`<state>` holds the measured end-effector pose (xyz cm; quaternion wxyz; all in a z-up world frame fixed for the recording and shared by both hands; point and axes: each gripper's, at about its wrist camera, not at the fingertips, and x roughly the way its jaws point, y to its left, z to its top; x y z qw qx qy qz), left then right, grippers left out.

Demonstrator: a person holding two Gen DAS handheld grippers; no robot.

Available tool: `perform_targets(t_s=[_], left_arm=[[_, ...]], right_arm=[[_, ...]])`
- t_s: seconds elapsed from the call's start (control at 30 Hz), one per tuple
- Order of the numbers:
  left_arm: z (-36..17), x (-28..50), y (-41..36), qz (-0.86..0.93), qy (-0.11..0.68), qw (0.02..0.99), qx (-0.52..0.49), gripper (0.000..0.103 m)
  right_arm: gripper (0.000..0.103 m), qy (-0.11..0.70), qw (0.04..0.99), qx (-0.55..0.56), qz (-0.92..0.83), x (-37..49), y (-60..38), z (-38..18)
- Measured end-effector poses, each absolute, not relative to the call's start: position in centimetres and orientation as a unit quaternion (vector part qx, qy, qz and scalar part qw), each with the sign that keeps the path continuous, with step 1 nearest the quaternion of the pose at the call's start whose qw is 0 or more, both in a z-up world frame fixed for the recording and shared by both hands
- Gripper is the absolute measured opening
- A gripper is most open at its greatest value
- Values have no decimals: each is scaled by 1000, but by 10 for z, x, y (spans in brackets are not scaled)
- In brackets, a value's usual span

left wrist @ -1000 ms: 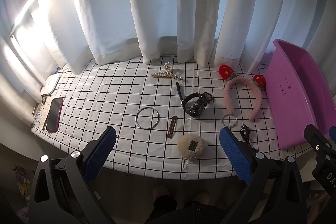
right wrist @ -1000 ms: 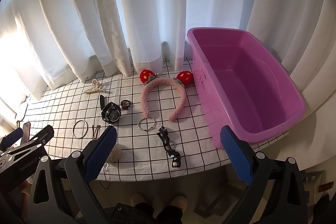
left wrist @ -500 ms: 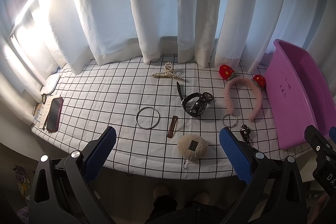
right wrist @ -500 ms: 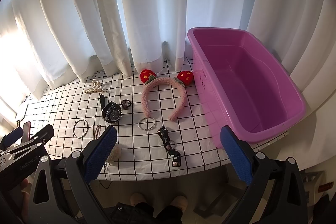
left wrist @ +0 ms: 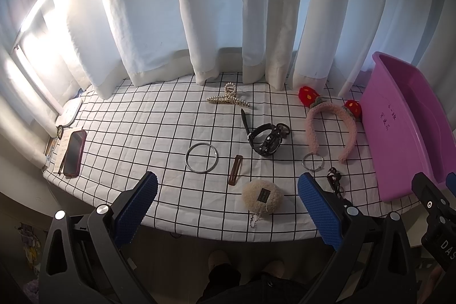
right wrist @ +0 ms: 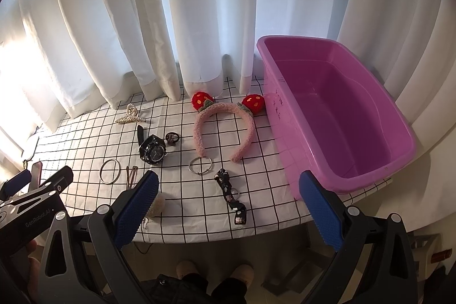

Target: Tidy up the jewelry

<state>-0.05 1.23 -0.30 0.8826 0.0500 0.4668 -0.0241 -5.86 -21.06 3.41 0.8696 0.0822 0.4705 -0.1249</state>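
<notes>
White curtains [left wrist: 216,4] behind my grid-checked tablecloth [left wrist: 142,127], phone in red case [left wrist: 73,150] at its far left edge, lying on papers [left wrist: 58,146], my slippered feet [right wrist: 213,271] below the table edge.

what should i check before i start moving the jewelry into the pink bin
1. Left gripper open, nothing between its fingers: ok.
2. Right gripper open, holding nothing: ok.
3. Pink bin holds nothing and is open on top: ok.
4. Headband, watch, key ring and bangle lie apart on the table, each pickable alone: ok.
5. Hair tie clear of the watch: cannot tell, they look close.
6. Strap nearest the right gripper, unobstructed: ok.
</notes>
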Motion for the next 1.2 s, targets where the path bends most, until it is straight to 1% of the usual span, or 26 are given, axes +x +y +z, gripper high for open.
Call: perform_targets(t_s=[0.2,0.33,0.43,0.6,0.87,1.07,1.2], left_arm=[[-26,-1,28,-6,480,876,48,97],[-55,0,44,-4,499,866,26,97],[-81,-3,55,9,508,861,24,97],[-120,-6,60,13,514,857,25,97],[-169,1,25,-27,513,857,29,97],[-193,15,-2,-35,508,860,30,97],[-200,19,-11,-40,497,866,21,98]], right_arm=[[94,485,867,59,-96,-60,-206,9],[94,497,860,91,-69,-62,-215,-16],[94,510,852,104,-62,-63,-220,-43],[94,529,843,80,-58,-56,-224,-92],[94,547,829,106,-45,-33,-243,-159],[94,545,836,34,-55,-12,-240,-187],[94,537,841,25,-56,-2,-242,-195]])
